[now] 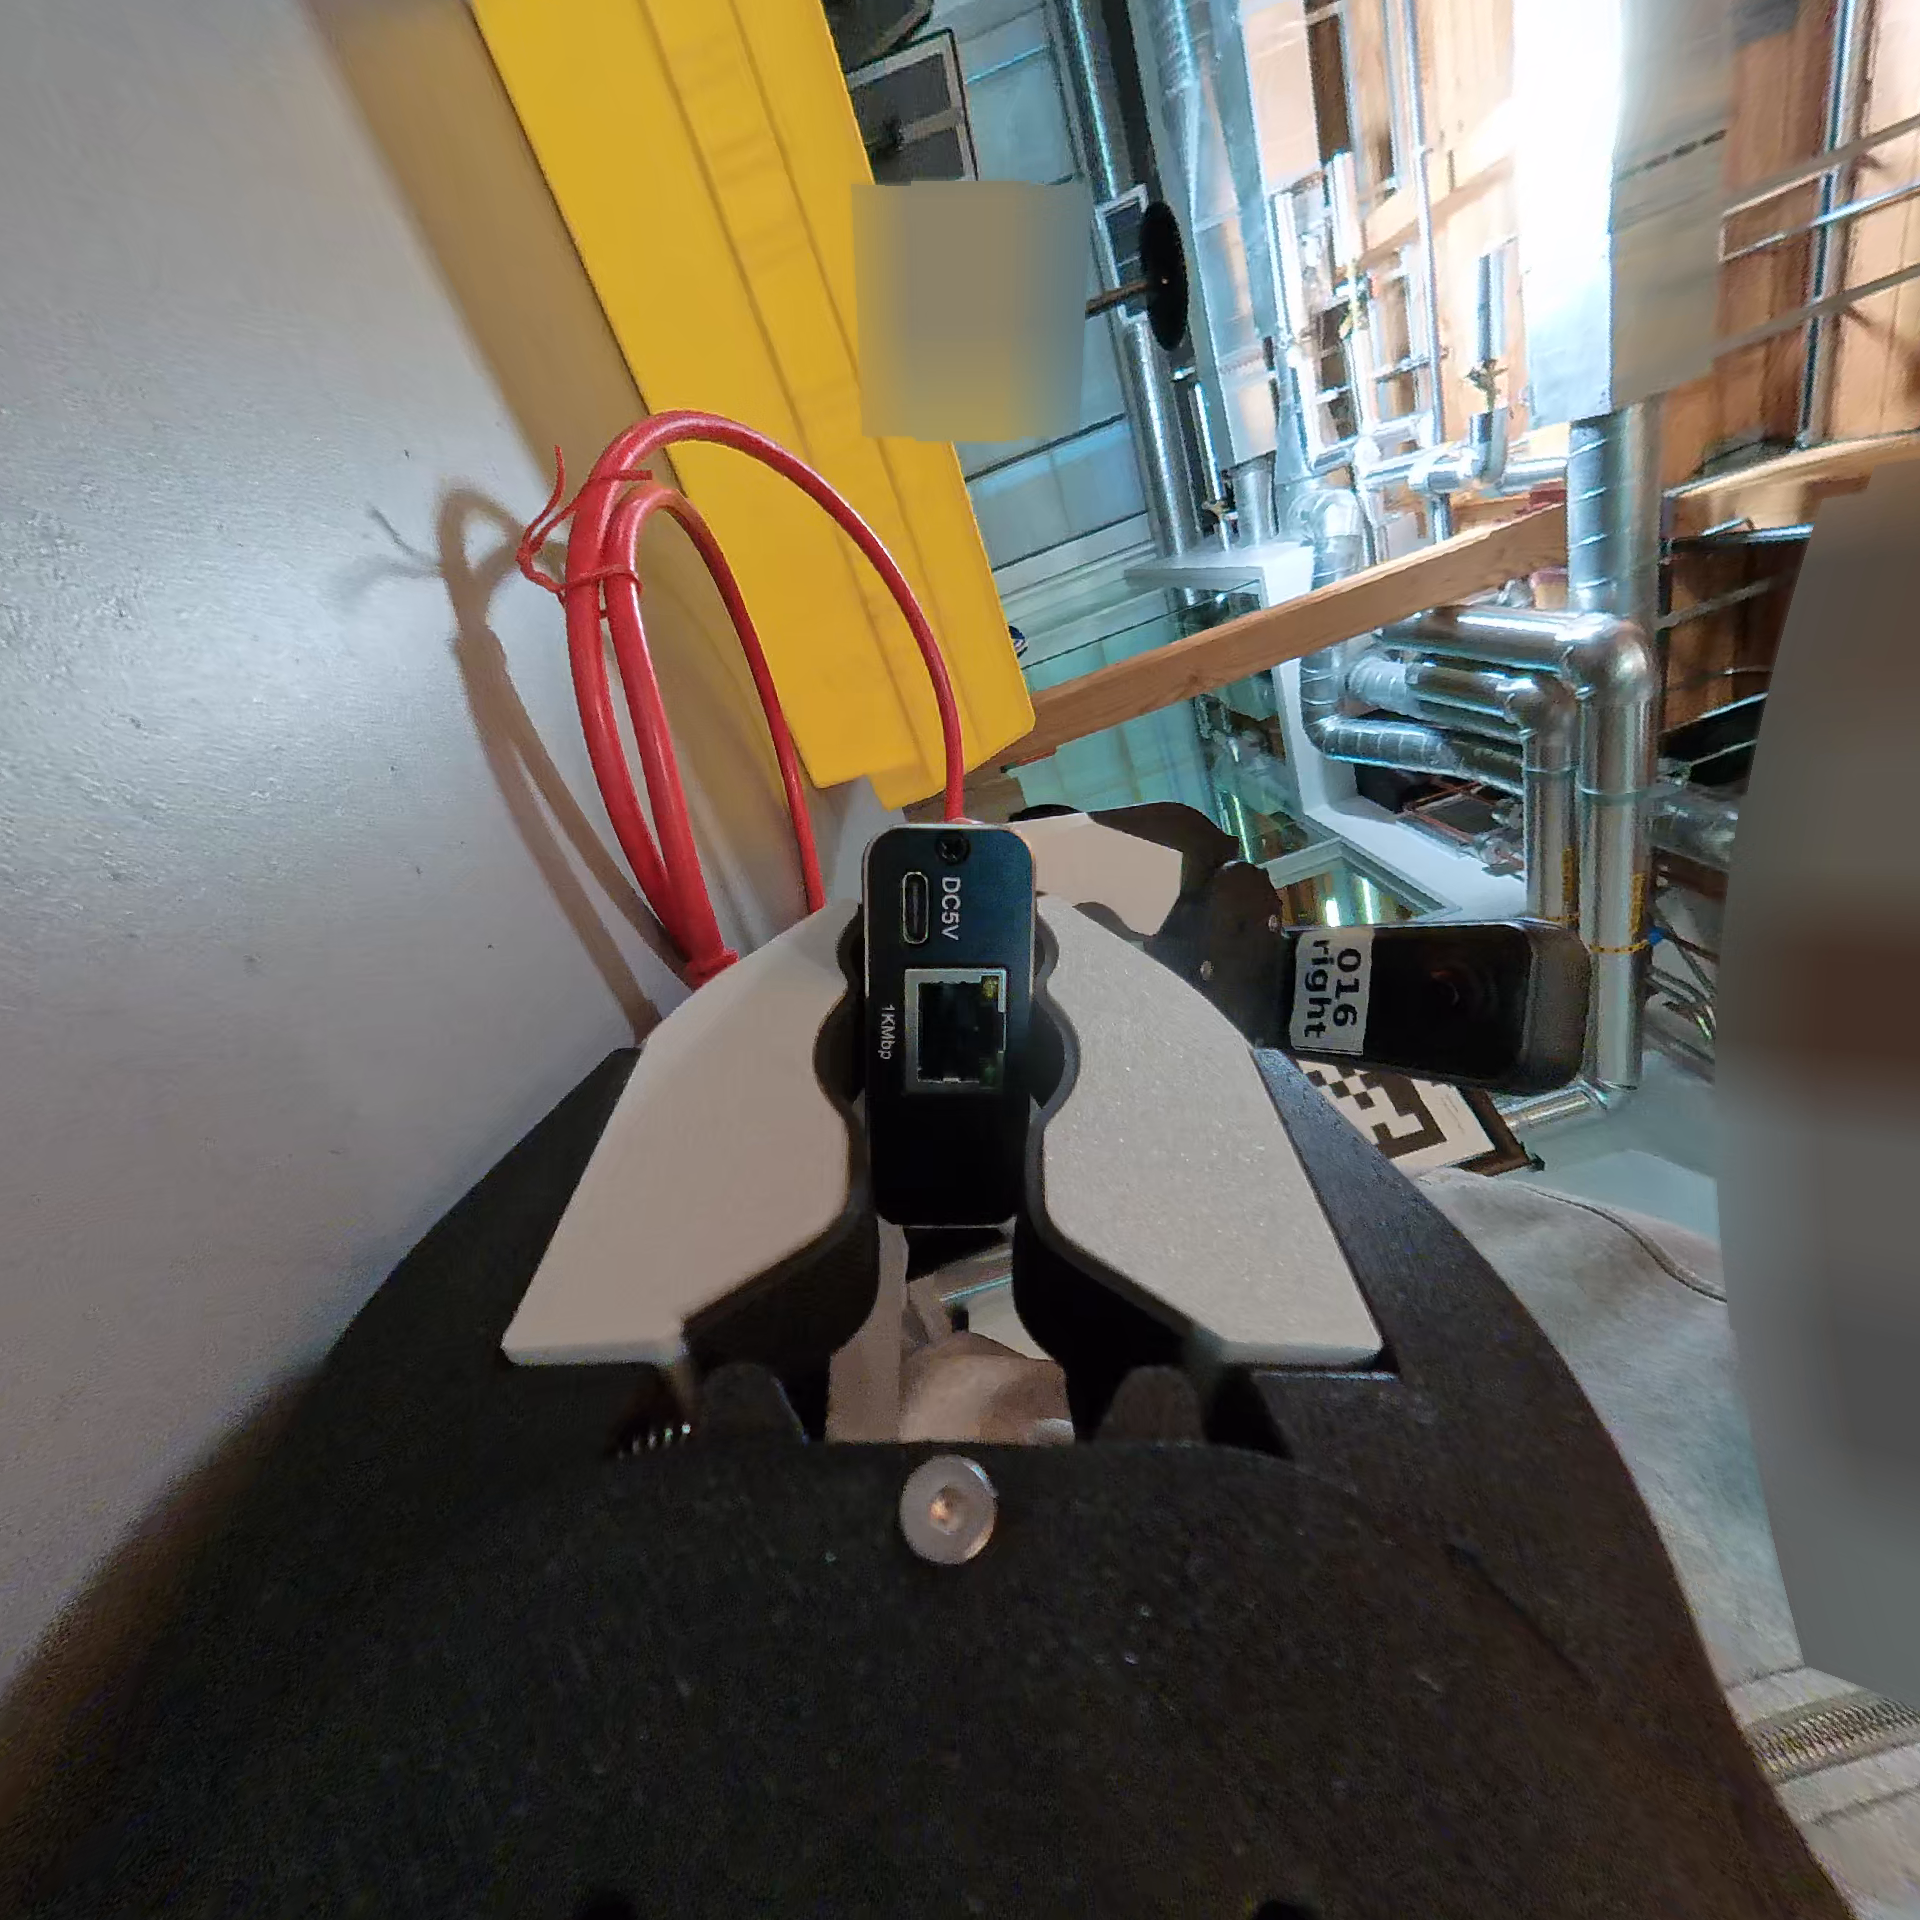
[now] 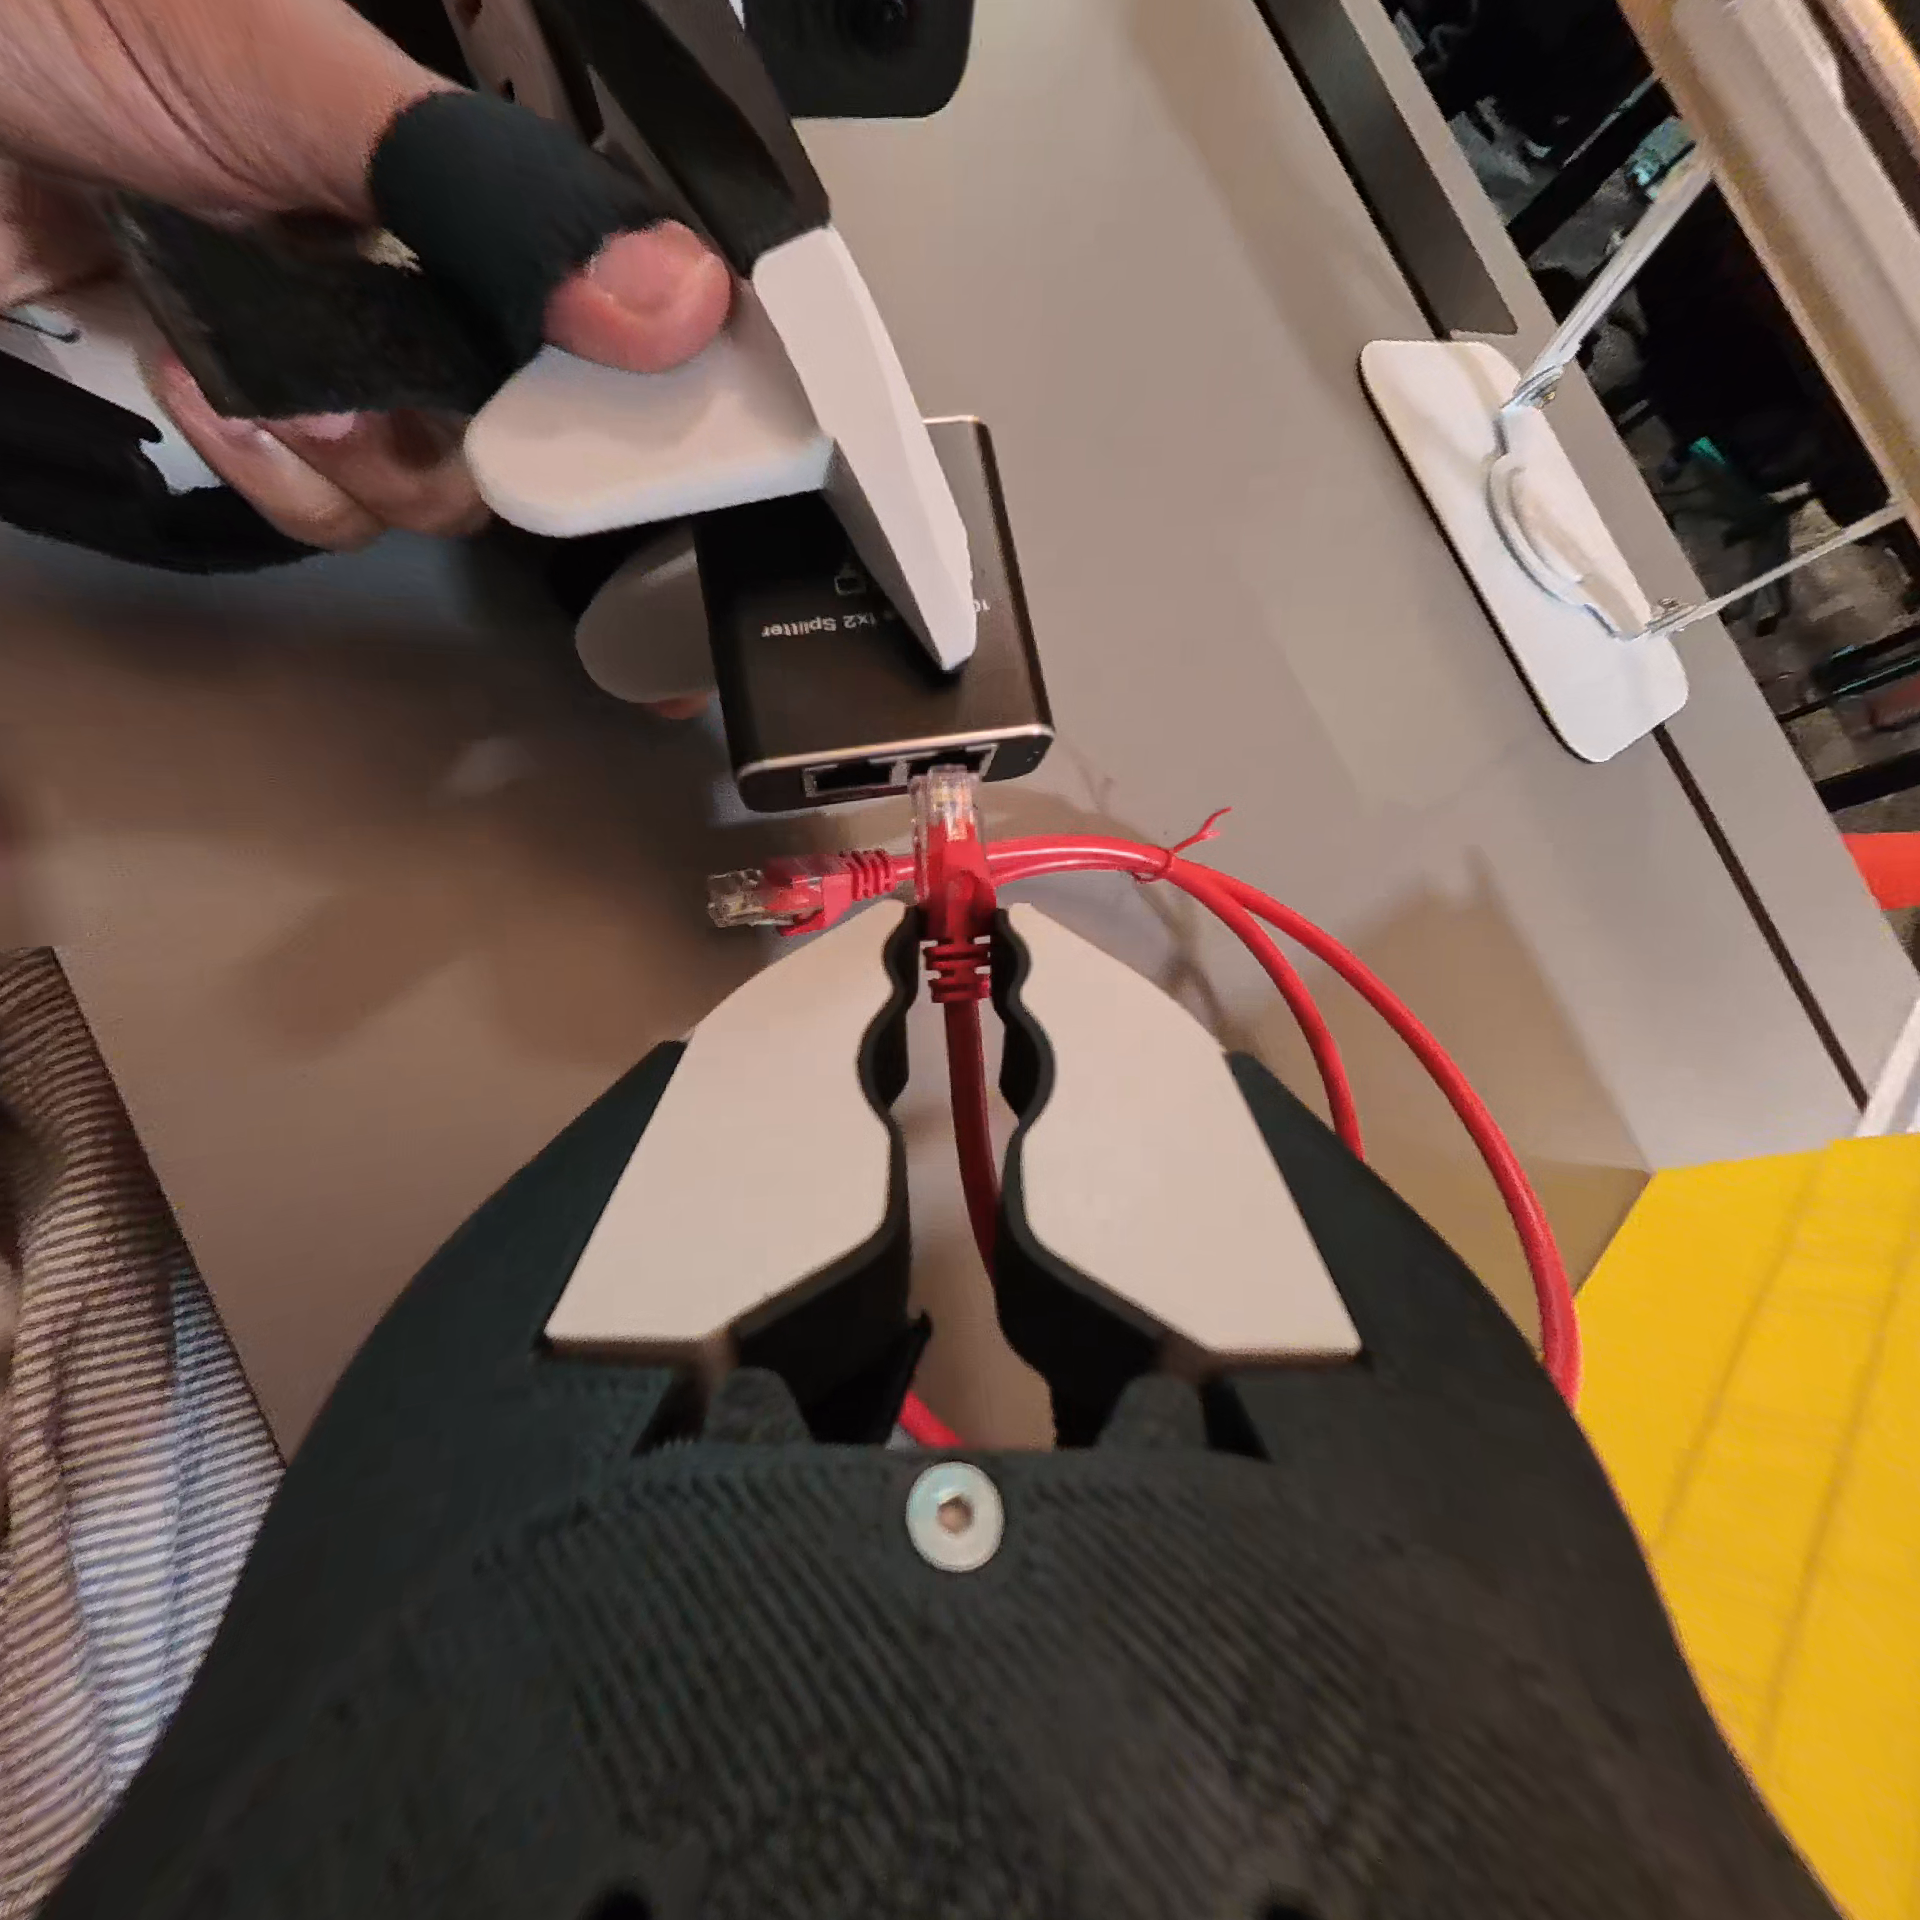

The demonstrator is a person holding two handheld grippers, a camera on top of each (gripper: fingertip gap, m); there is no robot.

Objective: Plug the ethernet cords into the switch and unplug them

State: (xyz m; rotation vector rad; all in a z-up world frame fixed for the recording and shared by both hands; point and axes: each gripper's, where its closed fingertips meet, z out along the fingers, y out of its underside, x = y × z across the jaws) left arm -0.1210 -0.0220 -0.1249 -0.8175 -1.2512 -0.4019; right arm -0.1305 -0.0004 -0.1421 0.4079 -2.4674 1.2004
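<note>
A: Where is the small black metal switch box (image 1: 950, 1023)?

B: Pinched between the two white fingers of the left gripper (image 1: 950, 1049), lifted above the grey tabletop (image 2: 1195, 436). In the left wrist view its near end faces the camera, with one network socket and a small oval power port above that socket.

A: And its far end?

B: The right wrist view shows it: two sockets side by side in a silver rim (image 2: 896, 771). A person's hand (image 2: 312, 312), a black sleeve on one finger, holds the left gripper just above the switch.

A: What about the right gripper (image 2: 956, 961)?

B: Its fingers are pressed onto the ribbed boot of a red ethernet cord (image 2: 971, 1122). The clear plug (image 2: 943, 805) points at the right-hand socket of the switch. The tip is at the opening, though I cannot tell whether it has entered.

A: Any other plug?

B: A second clear plug on a red boot (image 2: 764, 894) lies crosswise just below the switch, to the left of the held plug, free. The rest of the cord loops to the right of the switch, bound by a red twist tie (image 2: 1169, 854).

A: Anything else near the switch?

B: A yellow plastic bin (image 2: 1756, 1455) sits well to the lower right of it, beyond the cord loops.
</note>
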